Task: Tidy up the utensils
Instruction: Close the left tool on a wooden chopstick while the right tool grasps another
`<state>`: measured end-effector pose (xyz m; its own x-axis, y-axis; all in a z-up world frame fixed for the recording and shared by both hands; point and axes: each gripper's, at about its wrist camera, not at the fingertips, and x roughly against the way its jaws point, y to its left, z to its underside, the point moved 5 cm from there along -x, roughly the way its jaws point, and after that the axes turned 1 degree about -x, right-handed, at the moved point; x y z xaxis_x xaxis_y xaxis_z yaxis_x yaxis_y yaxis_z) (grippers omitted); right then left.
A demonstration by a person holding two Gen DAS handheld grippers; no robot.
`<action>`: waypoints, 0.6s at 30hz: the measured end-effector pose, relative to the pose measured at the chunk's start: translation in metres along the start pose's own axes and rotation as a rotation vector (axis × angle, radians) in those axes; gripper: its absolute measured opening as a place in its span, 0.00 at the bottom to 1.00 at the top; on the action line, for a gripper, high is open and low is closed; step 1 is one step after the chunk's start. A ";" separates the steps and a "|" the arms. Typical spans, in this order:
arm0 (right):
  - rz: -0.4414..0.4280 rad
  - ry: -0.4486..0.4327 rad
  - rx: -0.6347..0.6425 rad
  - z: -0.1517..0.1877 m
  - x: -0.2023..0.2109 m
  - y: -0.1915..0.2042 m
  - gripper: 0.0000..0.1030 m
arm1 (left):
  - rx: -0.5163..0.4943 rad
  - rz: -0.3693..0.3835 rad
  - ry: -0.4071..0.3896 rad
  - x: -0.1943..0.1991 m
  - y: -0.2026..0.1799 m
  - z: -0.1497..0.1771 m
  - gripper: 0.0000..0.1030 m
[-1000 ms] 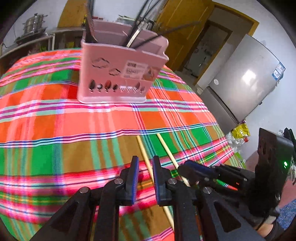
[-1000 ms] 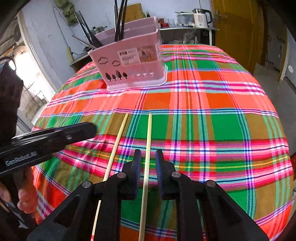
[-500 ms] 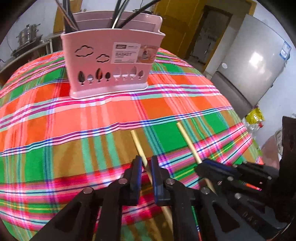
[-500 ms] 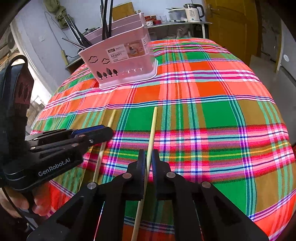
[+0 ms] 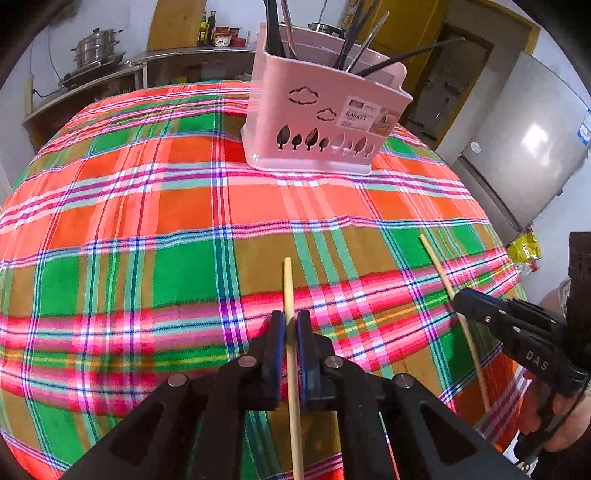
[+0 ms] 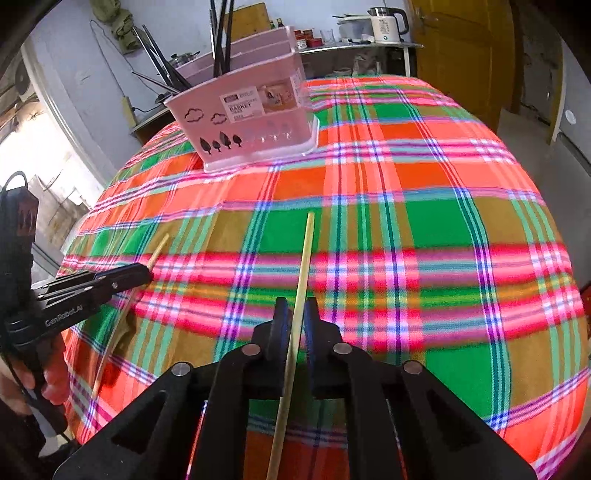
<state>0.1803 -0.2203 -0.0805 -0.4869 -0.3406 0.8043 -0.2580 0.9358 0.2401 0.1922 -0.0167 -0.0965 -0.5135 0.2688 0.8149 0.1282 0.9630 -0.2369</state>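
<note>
Two pale wooden chopsticks lie apart on the plaid tablecloth [image 5: 147, 206]. My left gripper [image 5: 291, 325] is shut on the left chopstick [image 5: 288, 284], whose tip sticks out ahead of the pads. My right gripper [image 6: 297, 310] has the right chopstick [image 6: 306, 251] between its jaws, which are opening with a thin gap on each side. Each gripper shows in the other's view: the right gripper [image 5: 460, 297] over the right chopstick [image 5: 439, 273], and the left gripper [image 6: 146, 273] on the left chopstick [image 6: 159, 251]. A pink utensil basket [image 5: 325, 125] [image 6: 251, 125] holding several dark utensils stands at the far side.
A silver fridge [image 5: 524, 147] stands beyond the table's right edge. A counter behind carries a steel pot [image 5: 96, 48] and a white kettle [image 6: 386, 24]. A hand [image 6: 33, 384] grips the left tool's handle near the table's front edge.
My left gripper closed on the left chopstick and swung, so the basket shifted right in its view. My right gripper closed on the right chopstick, then its jaws parted slightly.
</note>
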 end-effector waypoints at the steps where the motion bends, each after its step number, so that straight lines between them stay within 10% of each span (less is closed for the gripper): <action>1: 0.004 -0.001 0.005 -0.004 -0.001 0.001 0.14 | -0.001 -0.001 -0.001 0.000 0.001 -0.003 0.06; 18: 0.003 0.067 0.030 -0.044 -0.043 0.009 0.14 | -0.037 -0.018 0.031 -0.018 0.002 -0.019 0.06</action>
<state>0.2356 -0.1933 -0.0885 -0.4305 -0.3301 0.8401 -0.2821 0.9333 0.2222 0.2175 -0.0194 -0.1019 -0.4896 0.2511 0.8350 0.1511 0.9676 -0.2024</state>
